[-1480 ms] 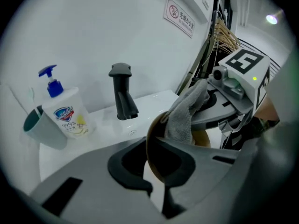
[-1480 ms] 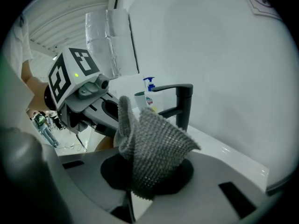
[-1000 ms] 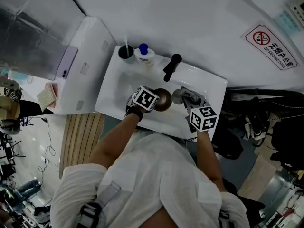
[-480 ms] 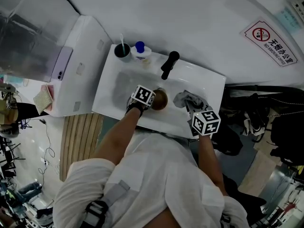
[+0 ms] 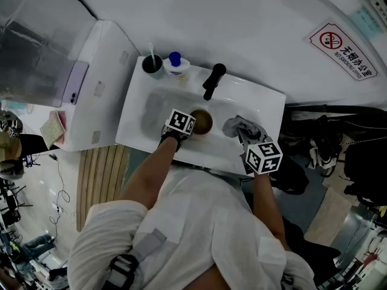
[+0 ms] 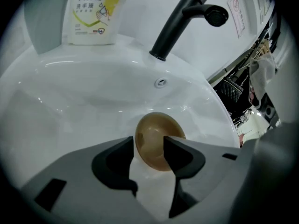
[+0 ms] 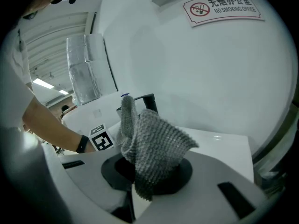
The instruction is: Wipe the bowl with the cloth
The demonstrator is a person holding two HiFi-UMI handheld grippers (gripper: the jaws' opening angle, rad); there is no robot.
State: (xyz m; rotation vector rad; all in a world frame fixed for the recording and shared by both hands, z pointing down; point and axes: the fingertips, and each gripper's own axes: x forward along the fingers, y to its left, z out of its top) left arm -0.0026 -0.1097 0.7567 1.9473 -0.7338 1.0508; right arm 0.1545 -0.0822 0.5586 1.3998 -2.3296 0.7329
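The white sink (image 5: 266,104), with a black faucet (image 5: 213,82) at its back, has the brown bowl (image 5: 201,121) lying in its basin. The left gripper (image 6: 148,147) has just been opening: its 2 jaws stand apart, the bowl's near rim loose between them. The right gripper (image 7: 152,168), over the sink's right end, is clamped on the grey cloth (image 7: 156,141).

My cloth (image 7: 156,146) is grey with a knit weave; the bowl (image 6: 152,139) golden brown, the sink (image 6: 70,92) white, the tap (image 6: 175,27) black, the soap bottle (image 6: 96,13) white and yellow
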